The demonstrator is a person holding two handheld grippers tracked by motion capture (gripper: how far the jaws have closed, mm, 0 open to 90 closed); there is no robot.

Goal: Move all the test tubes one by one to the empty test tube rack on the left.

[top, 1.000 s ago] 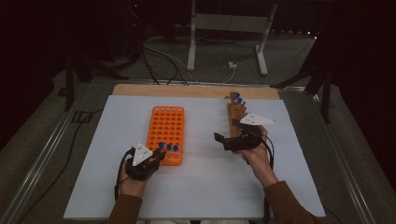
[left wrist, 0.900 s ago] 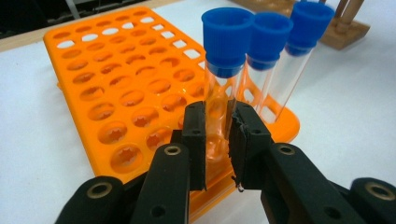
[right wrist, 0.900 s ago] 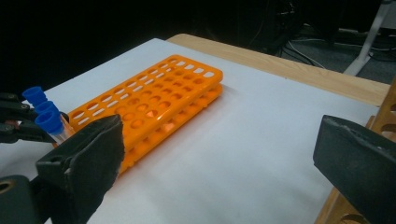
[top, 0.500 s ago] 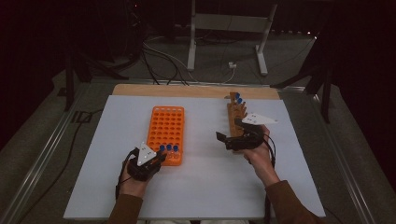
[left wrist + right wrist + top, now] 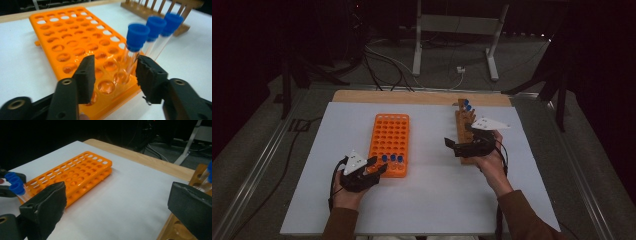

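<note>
**A:** Where do your jaws stand?

**B:** My left gripper (image 5: 113, 75) has just been opening: the jaws are apart, and the nearest blue-capped tube (image 5: 132, 47) stands between them without either pad pressing on it. It sits in a corner hole of the orange rack (image 5: 75, 37), closer to my right-hand pad, almost touching it.

**A:** Which way does it run?

**B:** Its long axis rises up and away from the jaws, tilted a little toward the two other capped tubes (image 5: 160, 30) just behind it in the same row. I judge that backing out cleanly turns on that gap at the right-hand pad.

**A:** And the other hand?

**B:** My right gripper (image 5: 117, 207) has its jaws wide apart with nothing between them, right beside the wooden rack (image 5: 464, 132), where more capped tubes (image 5: 467, 105) stand at the far end. That hand is the nearer one to them.

**A:** Anything unclear?

**B:** The tube's foot is hidden inside the hole, so I cannot tell whether it is seated fully.
</note>
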